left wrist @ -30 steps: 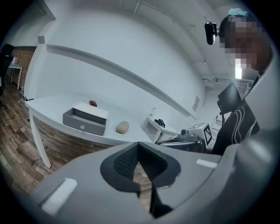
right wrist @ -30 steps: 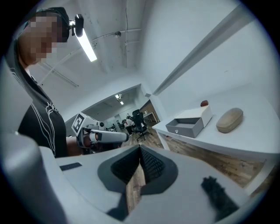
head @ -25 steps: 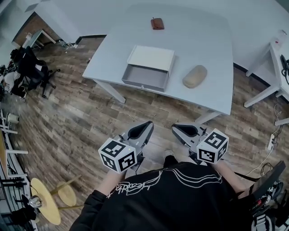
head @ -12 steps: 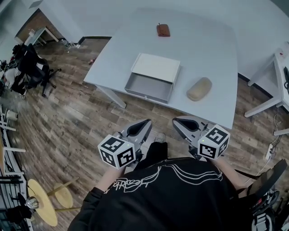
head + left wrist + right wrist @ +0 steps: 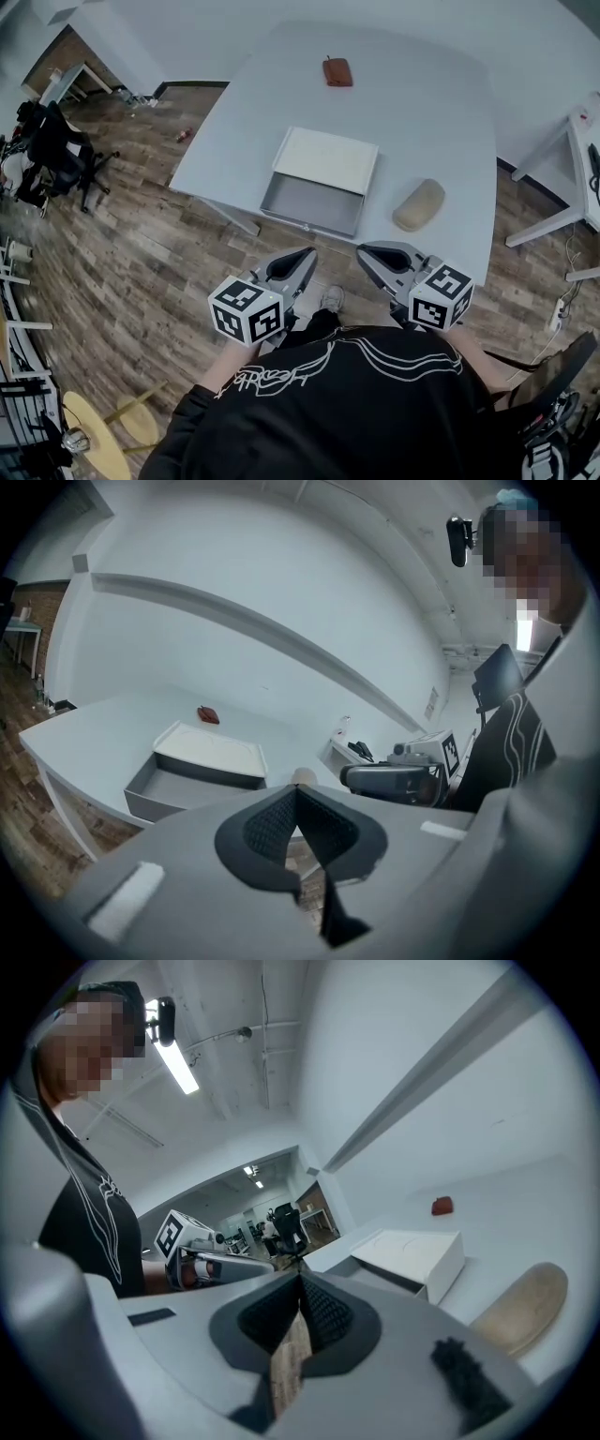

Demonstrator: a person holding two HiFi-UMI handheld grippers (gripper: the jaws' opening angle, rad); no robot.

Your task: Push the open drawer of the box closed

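A grey box with a white top lies on the pale table, its drawer pulled out toward me. The same box and its open drawer show in the left gripper view, and the box again in the right gripper view. My left gripper and right gripper hang side by side short of the table's near edge, over the floor. Each has its jaws shut with nothing between them. Neither touches the drawer.
A tan oval object lies right of the box and a small red-brown object lies farther back on the table. Another white table stands at the right, office chairs at the left, round yellow stools at the lower left.
The table and box have come nearer and lower in the head view as the person steps toward them. Both grippers stay shut and low in front of the body.
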